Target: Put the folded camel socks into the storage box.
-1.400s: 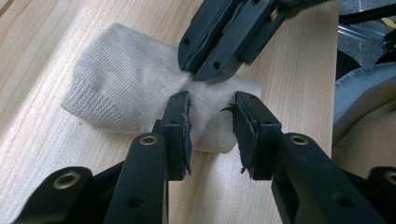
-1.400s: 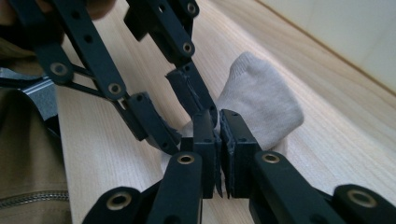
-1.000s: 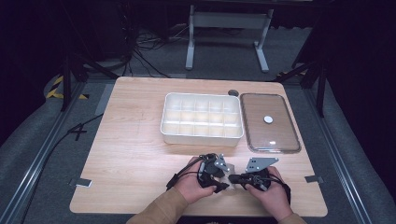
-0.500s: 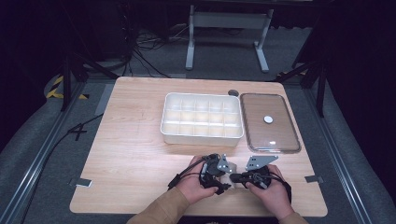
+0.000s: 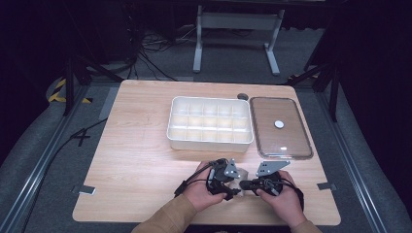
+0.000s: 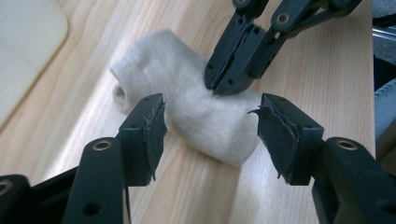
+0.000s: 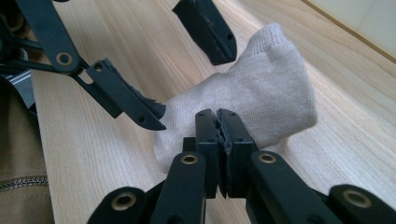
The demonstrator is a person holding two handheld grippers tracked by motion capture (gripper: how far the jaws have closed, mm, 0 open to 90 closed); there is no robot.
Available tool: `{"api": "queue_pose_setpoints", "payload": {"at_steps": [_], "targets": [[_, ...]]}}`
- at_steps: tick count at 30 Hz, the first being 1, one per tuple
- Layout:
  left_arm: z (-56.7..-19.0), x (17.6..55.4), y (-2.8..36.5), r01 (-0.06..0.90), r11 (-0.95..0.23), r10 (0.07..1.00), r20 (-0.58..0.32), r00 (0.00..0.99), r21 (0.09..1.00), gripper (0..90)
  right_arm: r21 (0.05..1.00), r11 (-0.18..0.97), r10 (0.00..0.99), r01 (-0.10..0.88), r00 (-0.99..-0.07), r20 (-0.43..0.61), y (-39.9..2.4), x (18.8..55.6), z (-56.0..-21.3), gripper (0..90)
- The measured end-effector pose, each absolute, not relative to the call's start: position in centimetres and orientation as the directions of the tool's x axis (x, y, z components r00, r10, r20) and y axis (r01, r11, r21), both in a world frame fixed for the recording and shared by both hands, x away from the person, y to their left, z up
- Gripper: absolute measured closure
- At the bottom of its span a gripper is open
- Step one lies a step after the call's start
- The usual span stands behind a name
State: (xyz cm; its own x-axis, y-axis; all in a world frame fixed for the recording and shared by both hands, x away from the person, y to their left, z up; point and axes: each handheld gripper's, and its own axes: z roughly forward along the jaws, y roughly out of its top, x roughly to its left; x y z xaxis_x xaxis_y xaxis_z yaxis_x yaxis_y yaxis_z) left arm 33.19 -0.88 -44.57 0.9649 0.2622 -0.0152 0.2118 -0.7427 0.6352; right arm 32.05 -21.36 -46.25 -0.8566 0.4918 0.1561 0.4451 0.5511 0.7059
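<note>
High view: the sock (image 5: 241, 180) lies between the left gripper (image 5: 232, 192) and the right gripper (image 5: 244, 185).

Left gripper view: its jaws, just opening, straddle the sock crosswise, pads clear.

Right gripper view: the right gripper (image 7: 219, 122), nearer, pinches the sock's edge. No writing is readable.

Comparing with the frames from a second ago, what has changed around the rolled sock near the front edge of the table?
The left tongs have just been opening; their pads now stand apart on either side of the rolled white sock without pressing it, so they have let go. The right tongs stay shut on the sock. Both hands, the compartment tray and the lid kept their places.
</note>
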Motion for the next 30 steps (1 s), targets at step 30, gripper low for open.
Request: {"api": "queue_pose_setpoints", "payload": {"at_steps": [30], "targets": [[-45.5,33.5,-1.9,0.235,-0.779,0.268,-0.030,0.963,0.582,38.1,0.739,0.353,0.678,0.574,-0.701,0.221,-22.3,32.6,-44.4,63.9]]}}
